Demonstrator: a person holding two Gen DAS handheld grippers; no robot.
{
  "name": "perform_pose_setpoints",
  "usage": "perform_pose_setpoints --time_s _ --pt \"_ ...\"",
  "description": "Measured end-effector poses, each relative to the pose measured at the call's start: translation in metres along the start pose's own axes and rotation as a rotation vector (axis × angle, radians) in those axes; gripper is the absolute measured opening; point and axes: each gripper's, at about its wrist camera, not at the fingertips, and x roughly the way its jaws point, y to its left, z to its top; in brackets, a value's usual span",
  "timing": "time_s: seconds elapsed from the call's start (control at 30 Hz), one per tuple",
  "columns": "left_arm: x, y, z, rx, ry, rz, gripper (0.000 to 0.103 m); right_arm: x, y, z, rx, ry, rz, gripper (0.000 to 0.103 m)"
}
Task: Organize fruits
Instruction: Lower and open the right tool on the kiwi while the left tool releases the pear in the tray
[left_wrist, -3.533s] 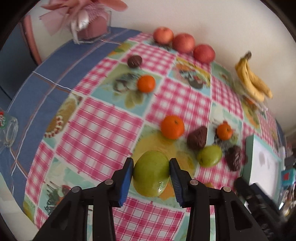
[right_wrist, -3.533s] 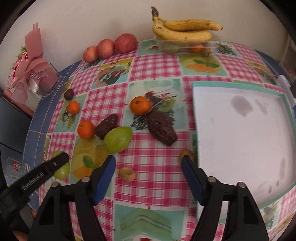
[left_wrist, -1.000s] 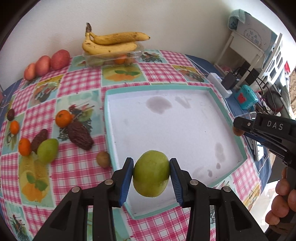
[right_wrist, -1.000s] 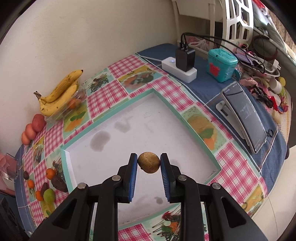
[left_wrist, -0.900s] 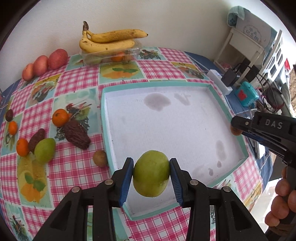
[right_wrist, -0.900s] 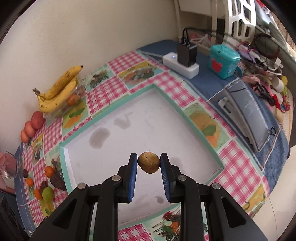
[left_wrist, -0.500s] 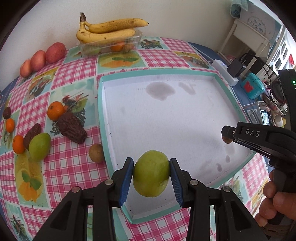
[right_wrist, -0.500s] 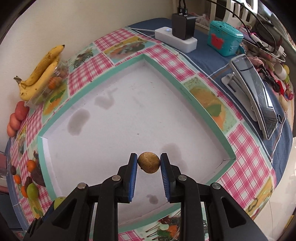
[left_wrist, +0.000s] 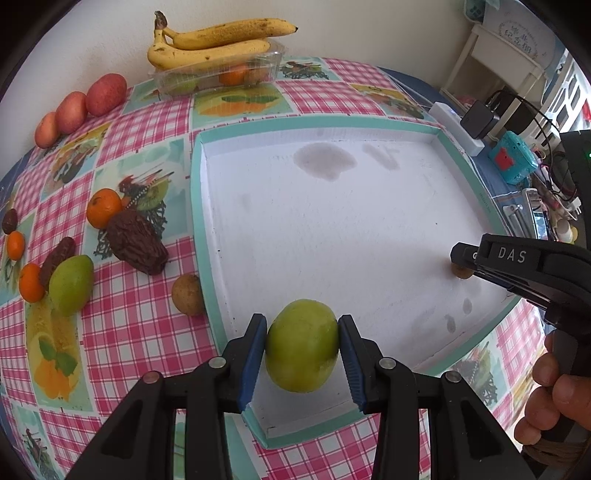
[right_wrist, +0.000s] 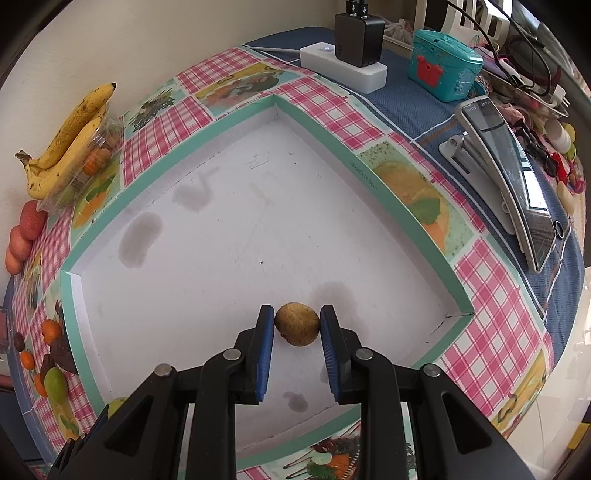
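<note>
Left tongs (left_wrist: 302, 345) clamp round green fruit (left_wrist: 302, 345); right tongs (right_wrist: 297, 325) grip small brown fruit (right_wrist: 297, 324). Both over white teal-rimmed tray (left_wrist: 195, 206), nothing lying in it. Oranges (left_wrist: 104, 213), dark fruits, another green fruit remain on desk (left_wrist: 129, 332).

- A table (left_wrist: 147, 339) covered by a pink-checked cloth printed with fruit pictures.
- A large white tray (left_wrist: 491, 221) with a teal rim sits in the middle.
- Left of the tray: a small brown fruit (left_wrist: 187, 294), a green pear (left_wrist: 72, 284), oranges (left_wrist: 104, 213) and dark wrinkled fruits (left_wrist: 136, 242).
- By the wall: three red apples (left_wrist: 74, 107) and bananas (left_wrist: 214, 44) on a clear plastic box (left_wrist: 221, 74).
</note>
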Motion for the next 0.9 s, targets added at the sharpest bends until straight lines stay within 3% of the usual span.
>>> perform_pose_setpoints --time_s 0.4,0.53,0.6,0.67,0.7,0.9 --pt "-0.002 -0.002 0.003 0.013 -0.004 0.007 0.044 0.002 -0.002 0.001 0.01 0.001 0.008 0.029" --pt "-0.008 -0.007 0.004 0.051 -0.03 0.039 0.056 -0.001 -0.001 0.001 0.006 -0.01 0.005 0.047" --pt "-0.011 -0.007 0.004 0.057 -0.036 0.042 0.06 -0.005 0.001 0.001 -0.003 -0.026 0.01 0.051" --pt "-0.015 -0.006 0.006 0.055 -0.046 0.052 0.066 -0.008 0.003 0.002 -0.01 -0.039 0.011 0.068" --pt "-0.017 -0.004 0.007 0.05 -0.05 0.062 0.073 -0.009 0.003 0.002 -0.015 -0.047 0.01 0.07" --pt "-0.03 0.031 0.012 -0.068 -0.067 0.135 0.087 -0.013 0.007 0.001 -0.034 -0.07 0.005 0.076"
